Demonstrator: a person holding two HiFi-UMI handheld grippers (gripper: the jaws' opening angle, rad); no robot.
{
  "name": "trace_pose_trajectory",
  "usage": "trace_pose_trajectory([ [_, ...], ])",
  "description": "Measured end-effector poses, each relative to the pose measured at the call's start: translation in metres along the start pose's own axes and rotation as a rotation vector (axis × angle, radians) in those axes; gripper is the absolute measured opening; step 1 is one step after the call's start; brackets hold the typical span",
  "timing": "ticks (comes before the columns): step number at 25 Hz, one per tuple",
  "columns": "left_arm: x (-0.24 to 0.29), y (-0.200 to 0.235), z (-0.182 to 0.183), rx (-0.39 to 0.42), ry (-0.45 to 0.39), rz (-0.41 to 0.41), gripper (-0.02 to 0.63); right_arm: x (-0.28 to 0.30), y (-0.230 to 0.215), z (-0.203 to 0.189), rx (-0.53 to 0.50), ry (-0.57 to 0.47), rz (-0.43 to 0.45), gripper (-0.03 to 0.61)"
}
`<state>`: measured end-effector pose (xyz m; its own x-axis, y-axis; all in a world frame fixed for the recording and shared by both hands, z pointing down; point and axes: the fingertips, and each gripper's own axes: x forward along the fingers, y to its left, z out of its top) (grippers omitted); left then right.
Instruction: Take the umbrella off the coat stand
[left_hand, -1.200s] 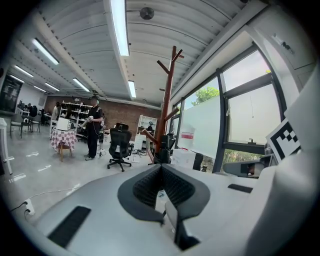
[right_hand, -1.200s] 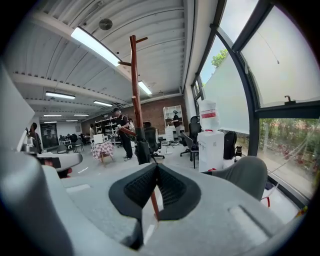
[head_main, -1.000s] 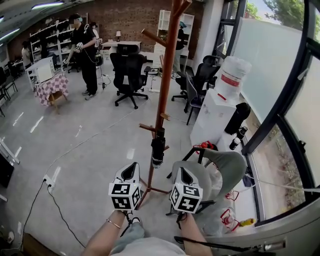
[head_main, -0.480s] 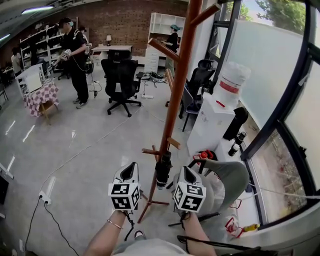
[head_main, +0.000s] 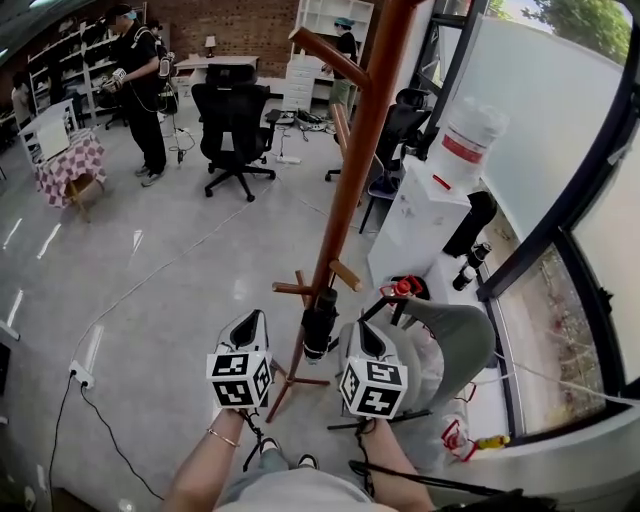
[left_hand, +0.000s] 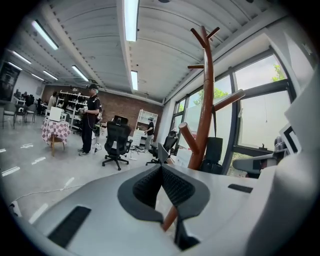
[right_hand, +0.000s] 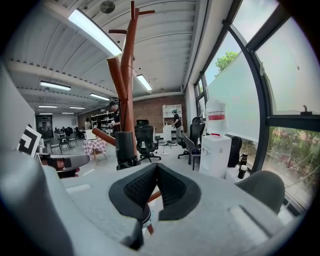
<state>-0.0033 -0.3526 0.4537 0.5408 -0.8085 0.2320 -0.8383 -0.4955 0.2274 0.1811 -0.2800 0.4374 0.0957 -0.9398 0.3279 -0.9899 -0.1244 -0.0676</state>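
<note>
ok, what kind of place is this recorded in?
Probably an open-plan office or lab: black swivel chairs on a wide bare floor, white shelving at the far end, and a wooden coat stand.

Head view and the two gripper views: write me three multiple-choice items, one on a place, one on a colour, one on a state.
1. Where on the stand does the umbrella hang?
A. from the top pegs
B. by the low pegs
C. not on it at all

2. What colour is the umbrella?
A. red
B. yellow
C. black

3. How are the right tongs?
A. shut, holding nothing
B. shut on the umbrella
C. wide open

Answers:
1 B: the head view shows it just under the lowest pegs, near the base.
2 C: it is a black folded roll in both the head view and the right gripper view.
3 A: the right gripper view shows the pads together, with the umbrella beyond them.
</note>
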Motion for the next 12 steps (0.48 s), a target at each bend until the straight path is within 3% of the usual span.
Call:
trace_pose_trajectory([
  [12,-0.021,0.002,-0.023,-0.013,0.03,0.069,0.005,-0.011,0.008,-0.014,0.011,0.014,0.071,0.005],
])
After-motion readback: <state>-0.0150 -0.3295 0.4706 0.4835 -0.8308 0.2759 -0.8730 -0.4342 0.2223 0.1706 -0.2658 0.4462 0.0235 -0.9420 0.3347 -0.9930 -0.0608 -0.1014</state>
